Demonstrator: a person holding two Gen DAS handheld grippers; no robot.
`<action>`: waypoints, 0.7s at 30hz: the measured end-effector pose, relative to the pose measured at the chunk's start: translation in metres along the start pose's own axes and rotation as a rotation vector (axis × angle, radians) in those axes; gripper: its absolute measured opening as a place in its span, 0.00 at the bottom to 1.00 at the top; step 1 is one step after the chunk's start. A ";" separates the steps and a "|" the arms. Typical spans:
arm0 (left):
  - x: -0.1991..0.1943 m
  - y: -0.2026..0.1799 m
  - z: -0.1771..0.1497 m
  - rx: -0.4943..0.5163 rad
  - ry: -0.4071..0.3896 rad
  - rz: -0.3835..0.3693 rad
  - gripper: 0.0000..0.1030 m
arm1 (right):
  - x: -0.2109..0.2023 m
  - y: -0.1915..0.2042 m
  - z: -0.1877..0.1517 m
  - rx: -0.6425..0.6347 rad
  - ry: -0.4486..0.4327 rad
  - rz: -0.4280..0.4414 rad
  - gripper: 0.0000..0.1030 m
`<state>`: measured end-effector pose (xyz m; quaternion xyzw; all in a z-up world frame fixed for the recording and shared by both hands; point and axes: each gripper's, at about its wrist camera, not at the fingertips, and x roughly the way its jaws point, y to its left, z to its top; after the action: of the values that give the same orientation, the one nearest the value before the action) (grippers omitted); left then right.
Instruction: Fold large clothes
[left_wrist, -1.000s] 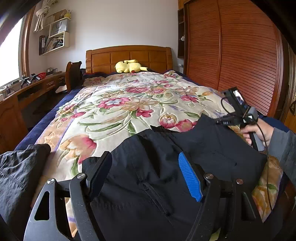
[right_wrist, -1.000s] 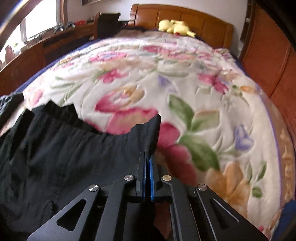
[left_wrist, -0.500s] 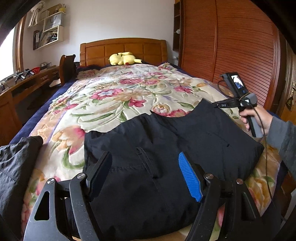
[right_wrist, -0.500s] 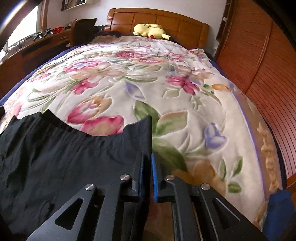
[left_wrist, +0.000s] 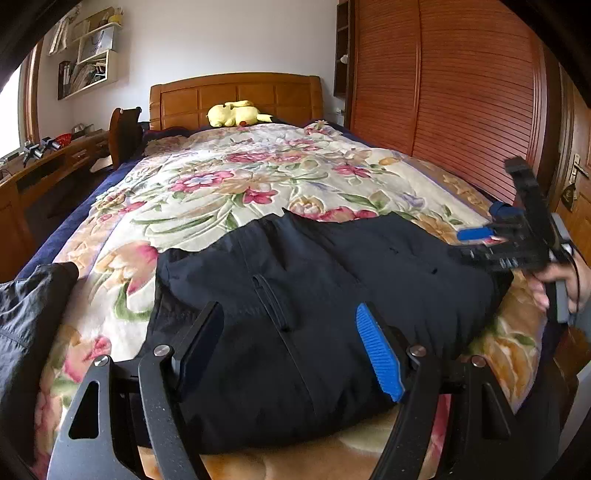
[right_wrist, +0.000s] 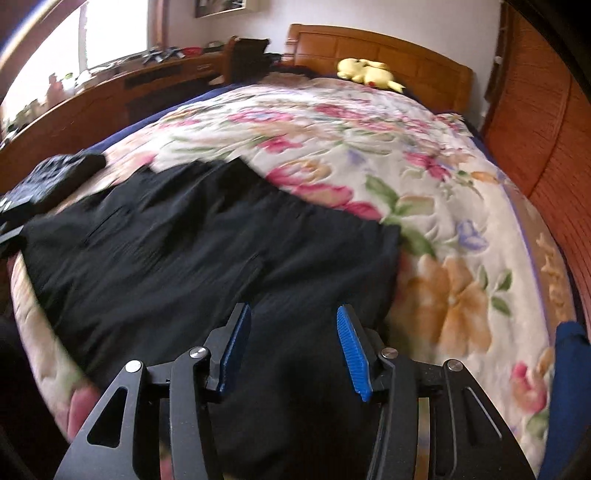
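Right wrist view shows the right gripper (right_wrist: 291, 345) jaws opening above the folded black fabric garment (right_wrist: 192, 251) with nothing between them, while the left gripper (left_wrist: 291, 343) hangs with jaws apart, so each should next pinch one edge squarely before folding.

I am looking into a home bedroom: a bed (left_wrist: 258, 177) with wooden headboard (left_wrist: 236, 96), floral quilt (right_wrist: 369, 155), louvred wardrobe (left_wrist: 443, 92), and wall shelves (left_wrist: 88, 66).

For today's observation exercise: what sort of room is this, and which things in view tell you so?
Most likely a home bedroom: a bed with a wooden headboard, a floral bedspread and a yellow plush toy by the headboard, beside a slatted wooden wardrobe.
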<state>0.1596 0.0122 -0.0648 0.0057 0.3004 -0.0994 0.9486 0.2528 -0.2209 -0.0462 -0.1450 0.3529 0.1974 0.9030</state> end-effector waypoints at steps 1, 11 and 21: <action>-0.001 -0.001 -0.001 -0.001 -0.001 -0.007 0.73 | -0.003 0.003 -0.007 -0.001 -0.001 0.008 0.49; -0.002 -0.003 -0.011 0.002 0.014 -0.006 0.73 | -0.035 -0.015 -0.057 0.055 0.015 -0.059 0.49; 0.005 -0.007 -0.012 -0.013 0.027 -0.016 0.73 | -0.008 -0.004 -0.091 0.053 0.078 -0.046 0.49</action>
<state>0.1554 0.0056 -0.0768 -0.0014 0.3138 -0.1049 0.9437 0.1965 -0.2628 -0.1045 -0.1366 0.3897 0.1614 0.8963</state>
